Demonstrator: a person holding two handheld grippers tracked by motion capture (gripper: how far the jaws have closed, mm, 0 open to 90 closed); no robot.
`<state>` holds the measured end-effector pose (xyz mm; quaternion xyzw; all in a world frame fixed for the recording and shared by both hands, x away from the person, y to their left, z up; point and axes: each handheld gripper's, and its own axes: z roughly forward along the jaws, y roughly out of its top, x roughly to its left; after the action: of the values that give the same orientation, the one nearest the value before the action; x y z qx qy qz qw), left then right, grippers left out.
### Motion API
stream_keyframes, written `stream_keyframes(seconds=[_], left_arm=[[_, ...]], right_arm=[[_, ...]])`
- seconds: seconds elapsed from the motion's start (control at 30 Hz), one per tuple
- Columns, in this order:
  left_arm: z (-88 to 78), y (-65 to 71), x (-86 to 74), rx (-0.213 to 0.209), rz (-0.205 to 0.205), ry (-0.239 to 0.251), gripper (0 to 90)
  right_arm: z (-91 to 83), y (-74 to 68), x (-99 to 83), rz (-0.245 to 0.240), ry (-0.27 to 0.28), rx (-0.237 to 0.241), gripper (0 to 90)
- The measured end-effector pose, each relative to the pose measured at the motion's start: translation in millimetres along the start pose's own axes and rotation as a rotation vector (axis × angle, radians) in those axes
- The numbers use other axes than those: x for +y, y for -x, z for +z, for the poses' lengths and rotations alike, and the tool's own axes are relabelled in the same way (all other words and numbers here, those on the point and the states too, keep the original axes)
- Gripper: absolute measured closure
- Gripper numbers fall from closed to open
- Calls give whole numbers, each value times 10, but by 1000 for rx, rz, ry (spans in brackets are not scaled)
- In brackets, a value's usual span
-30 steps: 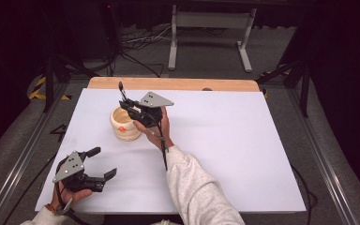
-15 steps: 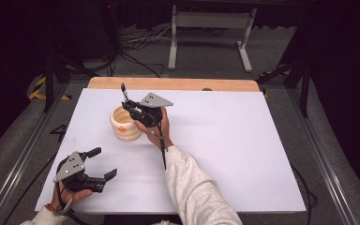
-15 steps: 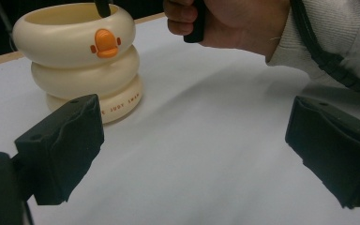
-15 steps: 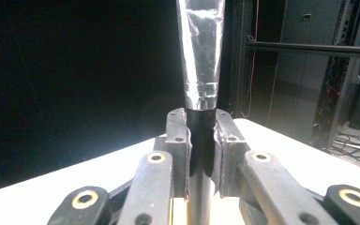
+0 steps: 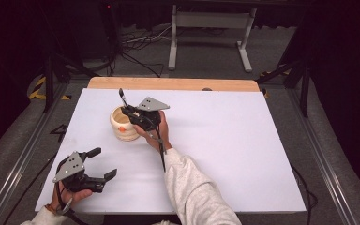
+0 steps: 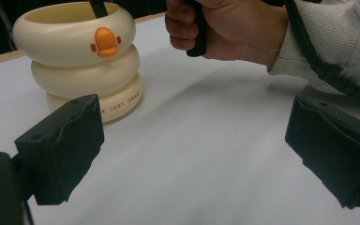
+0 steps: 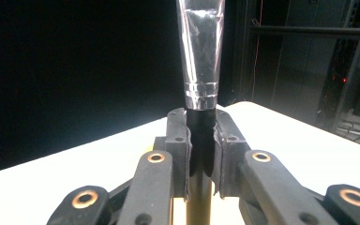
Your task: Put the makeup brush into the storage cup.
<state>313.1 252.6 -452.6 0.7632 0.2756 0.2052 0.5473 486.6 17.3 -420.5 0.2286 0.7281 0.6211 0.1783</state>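
Nothing moved, right gripper clamps brush, duck-marked holder

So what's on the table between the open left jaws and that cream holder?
Nothing: in the left gripper view, bare white table runs from the left gripper to the holder.

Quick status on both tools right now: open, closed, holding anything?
Left tool: open, holding nothing, low over the table.
Right tool: shut on a brush, beside the cream holder.
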Motion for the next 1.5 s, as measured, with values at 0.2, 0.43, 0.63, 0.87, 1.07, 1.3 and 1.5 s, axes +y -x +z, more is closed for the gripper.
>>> stream_keyframes(seconds=[0.2,0.43,0.63,0.87,1.07,1.3,1.5], left_arm=[[3,0,0,0,0,-2,58],[7,4,0,0,-3,-5,58],[7,2,-1,0,-4,-5,58],[6,1,-1,0,-2,-6,58],[9,0,-3,0,1,-8,58],[16,2,-3,1,4,-10,58],[17,3,-1,1,8,-12,58]], right_arm=[[-38,-25,-17,-2,-5,-1,797],[-74,-7,-49,-1,-20,-19,796],[-87,1,-58,4,-26,-24,795],[-108,-4,-35,-7,-24,-38,738],[-162,29,-17,9,-5,-49,622],[-298,73,48,-13,2,-83,513],[-422,99,101,-41,6,-114,486]])
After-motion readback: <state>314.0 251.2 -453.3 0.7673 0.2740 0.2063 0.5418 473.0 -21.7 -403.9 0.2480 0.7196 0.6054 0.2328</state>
